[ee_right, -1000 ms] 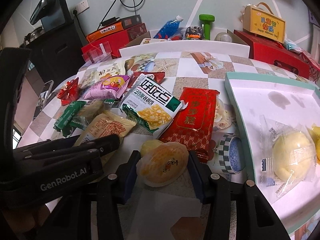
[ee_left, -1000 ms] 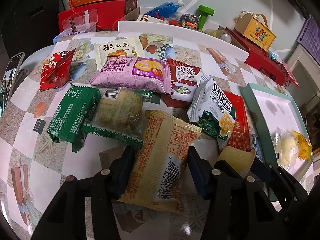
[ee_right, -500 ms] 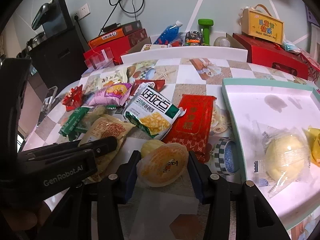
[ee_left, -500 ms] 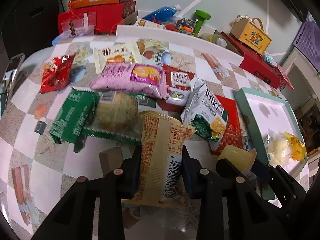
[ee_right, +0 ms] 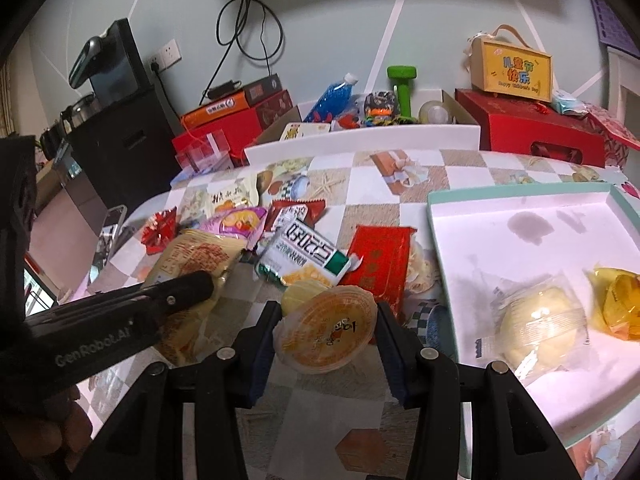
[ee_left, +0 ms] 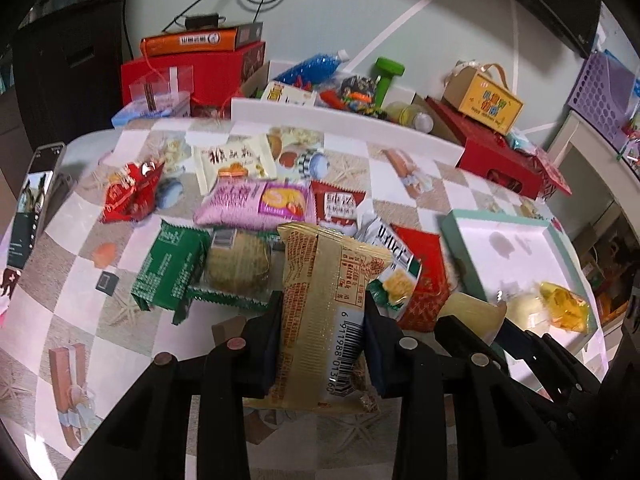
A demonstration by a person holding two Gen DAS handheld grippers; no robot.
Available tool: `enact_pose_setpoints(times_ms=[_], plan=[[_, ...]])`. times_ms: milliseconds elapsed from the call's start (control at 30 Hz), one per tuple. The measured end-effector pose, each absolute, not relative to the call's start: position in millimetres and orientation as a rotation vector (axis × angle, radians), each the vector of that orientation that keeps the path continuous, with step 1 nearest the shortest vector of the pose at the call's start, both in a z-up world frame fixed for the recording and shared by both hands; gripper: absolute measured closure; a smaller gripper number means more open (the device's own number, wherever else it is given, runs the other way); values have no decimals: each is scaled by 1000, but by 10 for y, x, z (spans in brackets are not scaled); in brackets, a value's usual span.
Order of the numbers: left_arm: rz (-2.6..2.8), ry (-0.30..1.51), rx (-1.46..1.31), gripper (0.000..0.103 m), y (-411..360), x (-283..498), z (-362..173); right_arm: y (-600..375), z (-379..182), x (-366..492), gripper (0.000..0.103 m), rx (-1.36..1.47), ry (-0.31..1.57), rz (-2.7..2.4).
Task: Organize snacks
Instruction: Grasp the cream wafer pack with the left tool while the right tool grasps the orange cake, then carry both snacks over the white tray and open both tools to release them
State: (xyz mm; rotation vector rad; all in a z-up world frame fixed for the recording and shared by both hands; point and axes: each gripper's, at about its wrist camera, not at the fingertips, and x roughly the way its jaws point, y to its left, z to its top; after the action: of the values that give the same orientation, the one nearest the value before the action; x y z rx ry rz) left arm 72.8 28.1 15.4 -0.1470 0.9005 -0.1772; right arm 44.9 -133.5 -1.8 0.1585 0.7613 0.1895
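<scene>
Barcode digits "6 911988 013460" on yellow snack packet (ee_left: 326,308). "GenRobot.AI" in grey letters on side of left gripper (ee_right: 132,312). "儿童节快乐" with "Happy Children's Day" below, on yellow gift box (ee_right: 514,68) atop red box beyond tabletop's far edge. "好吃点" on white-green packet (ee_right: 306,254), mid-tabletop.

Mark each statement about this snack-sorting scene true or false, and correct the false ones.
1. The left gripper is shut on the yellow barcoded packet. True.
2. The right gripper holds a red packet. False: it grips the orange jelly cup.
3. The teal-rimmed tray is empty. False: a wrapped pale bun and a yellow wrapped snack lie in it.
4. A green dumbbell stands behind the table. True.
</scene>
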Motion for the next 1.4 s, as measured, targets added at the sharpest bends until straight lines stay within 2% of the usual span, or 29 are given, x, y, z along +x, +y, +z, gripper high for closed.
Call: enact_pose_setpoints(times_ms=[767, 1400], plan=[[-219, 881, -141, 66, 106, 710, 202, -1796, 144, 397, 53, 244, 687, 86], [-473, 892, -18, 66, -1063, 1012, 328, -2938, 218, 280, 53, 374, 606, -208]])
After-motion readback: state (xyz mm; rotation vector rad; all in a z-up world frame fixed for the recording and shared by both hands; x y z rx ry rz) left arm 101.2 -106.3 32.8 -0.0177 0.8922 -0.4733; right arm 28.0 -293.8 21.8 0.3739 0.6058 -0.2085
